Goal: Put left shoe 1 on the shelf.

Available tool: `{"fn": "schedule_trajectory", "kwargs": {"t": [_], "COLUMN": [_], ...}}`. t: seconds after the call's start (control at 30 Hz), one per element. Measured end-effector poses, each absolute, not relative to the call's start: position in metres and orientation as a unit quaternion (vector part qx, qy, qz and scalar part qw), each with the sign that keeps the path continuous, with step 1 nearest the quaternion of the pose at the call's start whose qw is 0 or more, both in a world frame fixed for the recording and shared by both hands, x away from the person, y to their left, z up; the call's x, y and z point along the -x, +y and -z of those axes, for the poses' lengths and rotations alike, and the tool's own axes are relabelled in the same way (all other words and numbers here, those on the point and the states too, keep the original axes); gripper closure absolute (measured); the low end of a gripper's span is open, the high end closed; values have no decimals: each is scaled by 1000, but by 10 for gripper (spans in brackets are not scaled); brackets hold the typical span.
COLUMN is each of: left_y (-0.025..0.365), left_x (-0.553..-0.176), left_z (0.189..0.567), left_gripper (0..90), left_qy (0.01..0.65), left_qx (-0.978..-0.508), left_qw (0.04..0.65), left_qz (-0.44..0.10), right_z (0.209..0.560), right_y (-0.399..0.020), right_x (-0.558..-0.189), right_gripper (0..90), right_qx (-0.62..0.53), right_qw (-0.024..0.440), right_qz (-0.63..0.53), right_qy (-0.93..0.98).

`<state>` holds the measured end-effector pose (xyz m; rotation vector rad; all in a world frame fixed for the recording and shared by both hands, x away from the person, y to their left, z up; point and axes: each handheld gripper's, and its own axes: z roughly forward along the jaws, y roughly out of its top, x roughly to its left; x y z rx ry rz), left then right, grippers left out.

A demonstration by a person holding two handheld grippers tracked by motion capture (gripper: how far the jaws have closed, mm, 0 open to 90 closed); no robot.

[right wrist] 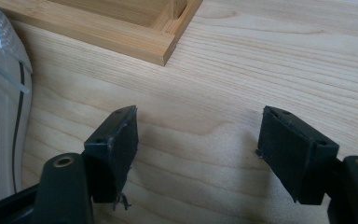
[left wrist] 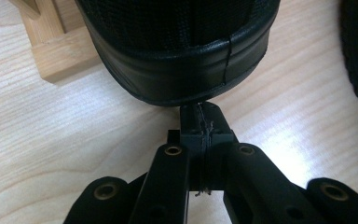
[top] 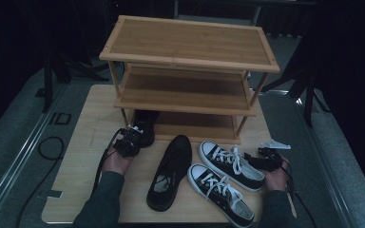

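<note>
Left claw (left wrist: 200,109) is closed with nothing between its jaws, tips against the heel of the black shoe (top: 144,127), which lies half inside the bamboo shoe rack's (top: 187,78) bottom tier. Right claw (right wrist: 198,140) stands open and empty above the desk (top: 83,156), near the rack's right foot.

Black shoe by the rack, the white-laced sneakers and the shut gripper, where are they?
black shoe (left wrist: 177,70): left gripper view, heel.
white-laced sneakers (top: 230,164): high view, far sneaker's laces.
left gripper (left wrist: 204,122): left gripper view, closed tips.
</note>
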<state>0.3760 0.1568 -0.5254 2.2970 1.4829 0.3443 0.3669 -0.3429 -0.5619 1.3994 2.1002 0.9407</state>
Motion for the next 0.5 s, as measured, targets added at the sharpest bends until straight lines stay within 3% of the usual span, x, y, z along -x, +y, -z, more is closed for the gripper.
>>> {"fn": "schedule_trajectory", "kwargs": {"t": [0.5], "left_y": [159], "left_x": [-388], "left_z": [526], "left_gripper": [890], "left_qy": [538], "left_qx": [-812], "left_qw": [191], "left_qz": [-121], "right_z": [562], "right_y": [-343], "right_x": [-367], "right_gripper": [285], "right_qx": [-507], "right_qw": [222], "right_qz": [-340], "right_qy": [760]}}
